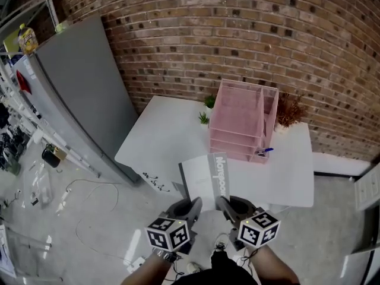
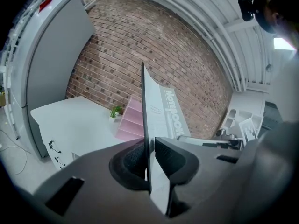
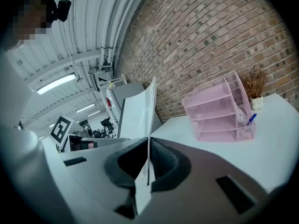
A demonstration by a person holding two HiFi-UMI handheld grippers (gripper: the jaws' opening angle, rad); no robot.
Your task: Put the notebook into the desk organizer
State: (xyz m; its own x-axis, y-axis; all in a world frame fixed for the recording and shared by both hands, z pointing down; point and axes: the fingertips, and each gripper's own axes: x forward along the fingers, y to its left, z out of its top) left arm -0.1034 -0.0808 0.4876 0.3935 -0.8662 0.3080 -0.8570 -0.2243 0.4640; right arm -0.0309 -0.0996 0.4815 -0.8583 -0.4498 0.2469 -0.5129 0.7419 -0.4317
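Your notebook [image 1: 205, 180], white with a grey lettered spine, is gripped at its near edge by both tongs, the left tongs [image 1: 189, 206] and the right tongs [image 1: 225, 205] each clenched on it. It hangs over the table's [image 1: 166, 141] near edge. Ahead of the tongs, past bare tabletop, the pink organizer [image 1: 240, 120] stands against the brick wall [image 1: 237, 34], with a blue pen [image 1: 265, 151] in its right-side cup.

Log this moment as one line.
left tool: shut on notebook | right tool: shut on notebook | notebook: held in air | pink desk organizer: on white table, notebook not yet inside
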